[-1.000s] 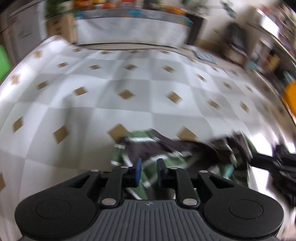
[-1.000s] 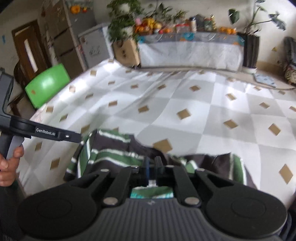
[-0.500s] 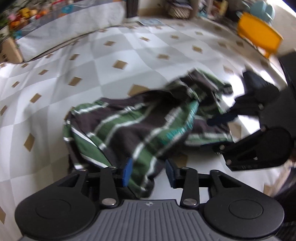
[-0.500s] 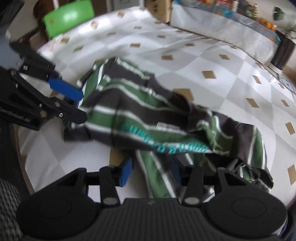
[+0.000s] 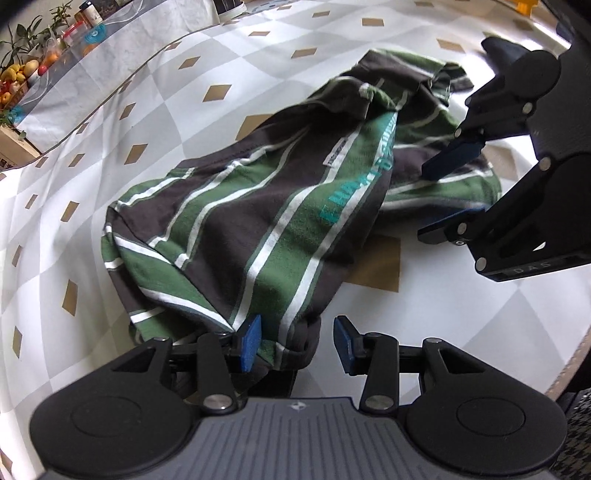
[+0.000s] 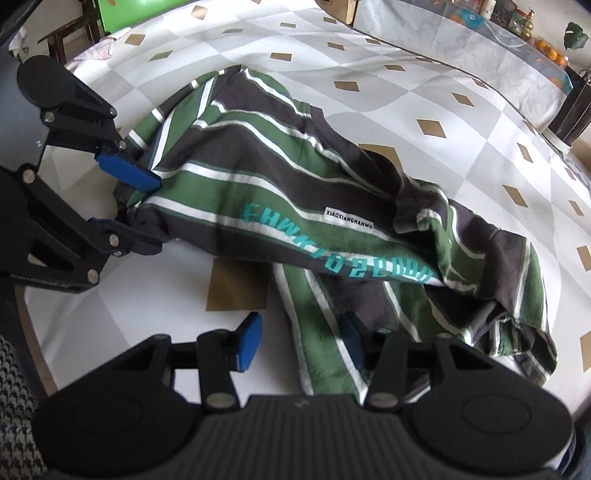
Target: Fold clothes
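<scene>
So, one shirt [image 5: 258,221], striped green, dark grey and white, lying crumpled on my table [image 5: 92,110], which wears a white-and-grey checked cloth with tan diamonds. Writing on the shirt: a small white label [image 6: 349,218] reads XIAOXIANCHANMU. Below it runs a line of teal print [image 6: 332,258], upside down from my right camera and partly creased, so I can't read it reliably. My left gripper's side shows a faint "DAS" in the left view's sight of the other tool; the lettering on the left tool's body in the right view is too blurred.

Count: one shirt, two grippers, four blue pads. At the far table edge, some fruit [image 5: 14,81] and jars, too small to count. A green chair [image 6: 110,11] at the top left of the right view.

My left gripper [image 5: 295,345]: jaws partly apart, shirt's near end bunched between them and against the left pad; the right pad stands clear of the cloth, so no grip. My right gripper [image 6: 301,341]: jaws partly apart too, a green strip of the shirt lying between them and over the right pad; left pad over bare cloth-covered table, nothing pinched. The grippers sit at opposite ends of the shirt, both pointing steeply down.
</scene>
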`<state>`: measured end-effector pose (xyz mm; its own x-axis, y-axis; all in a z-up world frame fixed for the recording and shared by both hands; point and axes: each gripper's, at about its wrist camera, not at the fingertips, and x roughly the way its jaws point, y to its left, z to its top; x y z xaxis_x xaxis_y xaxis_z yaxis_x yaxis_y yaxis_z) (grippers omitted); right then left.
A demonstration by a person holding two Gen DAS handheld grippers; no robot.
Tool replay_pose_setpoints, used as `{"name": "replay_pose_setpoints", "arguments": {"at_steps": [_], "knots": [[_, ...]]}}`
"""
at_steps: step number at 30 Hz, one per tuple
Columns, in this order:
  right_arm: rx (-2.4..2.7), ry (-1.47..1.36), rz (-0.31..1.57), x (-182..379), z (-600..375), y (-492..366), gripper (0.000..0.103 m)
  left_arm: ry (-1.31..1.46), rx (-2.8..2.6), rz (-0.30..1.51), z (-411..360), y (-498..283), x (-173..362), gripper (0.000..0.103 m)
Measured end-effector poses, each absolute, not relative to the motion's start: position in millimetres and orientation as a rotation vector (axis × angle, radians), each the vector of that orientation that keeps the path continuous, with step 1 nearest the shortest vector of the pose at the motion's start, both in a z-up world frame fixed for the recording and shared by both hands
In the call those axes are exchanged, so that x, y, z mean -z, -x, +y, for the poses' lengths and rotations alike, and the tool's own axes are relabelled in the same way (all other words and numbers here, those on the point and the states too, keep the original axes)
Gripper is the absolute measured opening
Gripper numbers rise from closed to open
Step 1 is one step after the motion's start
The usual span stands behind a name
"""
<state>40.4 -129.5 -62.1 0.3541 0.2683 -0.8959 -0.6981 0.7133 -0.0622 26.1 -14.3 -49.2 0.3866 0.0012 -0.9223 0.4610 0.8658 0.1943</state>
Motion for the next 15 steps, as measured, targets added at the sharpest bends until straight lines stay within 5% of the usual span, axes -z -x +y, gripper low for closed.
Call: {"name": "replay_pose_setpoints", "arguments": {"at_steps": [5, 8, 12, 15], "knots": [[-0.634, 0.509, 1.03, 70, -127, -41, 0.041, -0.471, 0.279, 1.148, -15, -28, 57, 0.041], [-0.609, 0.499, 1.027, 71, -129, -43, 0.029, -0.451, 0.253, 1.145, -12, -30, 59, 0.04], [-0.571, 0.44, 1.034, 67, -136, -50, 0.012, -0.401, 0.178, 1.134, -3, -37, 57, 0.022], [-0.568, 0.387, 1.019, 58, -141, -54, 0.01, -0.369, 0.113, 1.085, 4, -43, 47, 0.018]]}}
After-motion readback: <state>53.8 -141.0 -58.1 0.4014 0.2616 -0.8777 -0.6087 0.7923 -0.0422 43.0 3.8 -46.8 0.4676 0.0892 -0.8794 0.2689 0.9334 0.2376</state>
